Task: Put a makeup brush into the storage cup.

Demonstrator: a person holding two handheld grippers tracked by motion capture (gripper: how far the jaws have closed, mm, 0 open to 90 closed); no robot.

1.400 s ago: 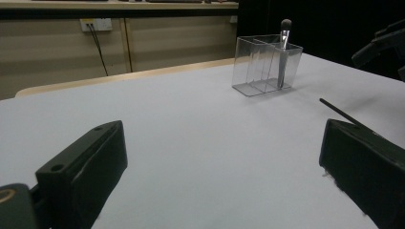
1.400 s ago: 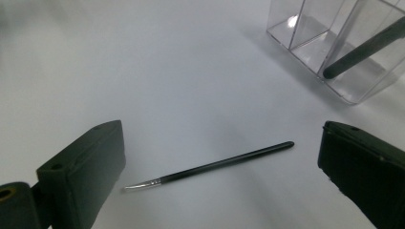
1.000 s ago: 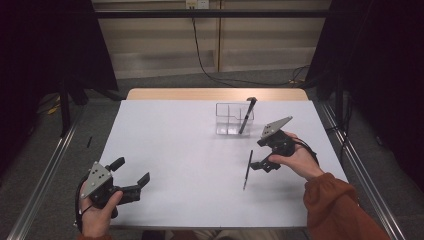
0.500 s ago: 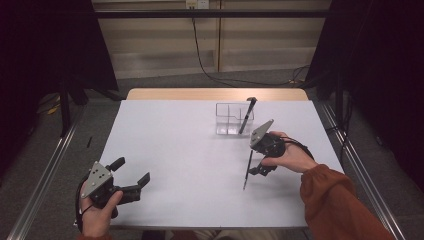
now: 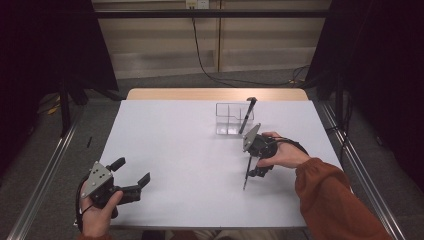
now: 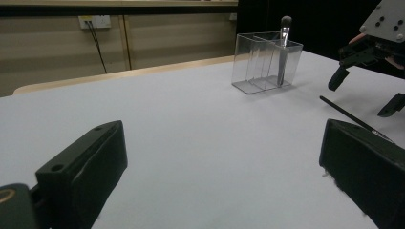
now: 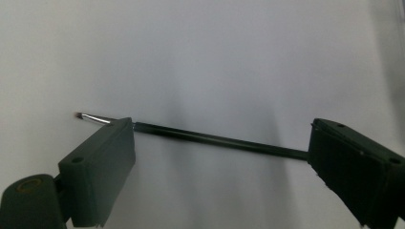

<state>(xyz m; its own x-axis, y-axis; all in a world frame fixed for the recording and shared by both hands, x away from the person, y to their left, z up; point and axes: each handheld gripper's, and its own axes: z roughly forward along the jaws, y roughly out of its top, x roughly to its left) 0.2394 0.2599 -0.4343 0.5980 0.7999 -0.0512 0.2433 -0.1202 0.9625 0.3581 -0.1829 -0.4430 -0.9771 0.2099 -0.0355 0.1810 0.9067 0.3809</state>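
1. No brand, label or readable writing on anything; grippers, brushes and holder are all unmarked.
2. Right gripper sits over the thin black brush lying flat on the white table, right of centre and just in front of the clear holder.
3. In the right gripper view the brush runs crosswise between the two black jaws, small bristle tip sticking out past the left jaw. Jaws wide apart, after closing just slightly; whether either one touches the brush can't be told.
4. Right hand comes in from the right edge, orange sleeve on the forearm, wrist bent so the gripper points down at the table (grey plate tilted up toward the holder).
5. Left gripper near the front left corner of the table, held low and roughly level, aimed toward the right. Jaws spread apart, nothing between them.
6. Left hand wraps the gripper body from below at the table's front edge.
7. Left gripper view: the holder stands far off with a second, fluffy-headed brush upright and leaning in one compartment; the right gripper hangs over the thin brush.
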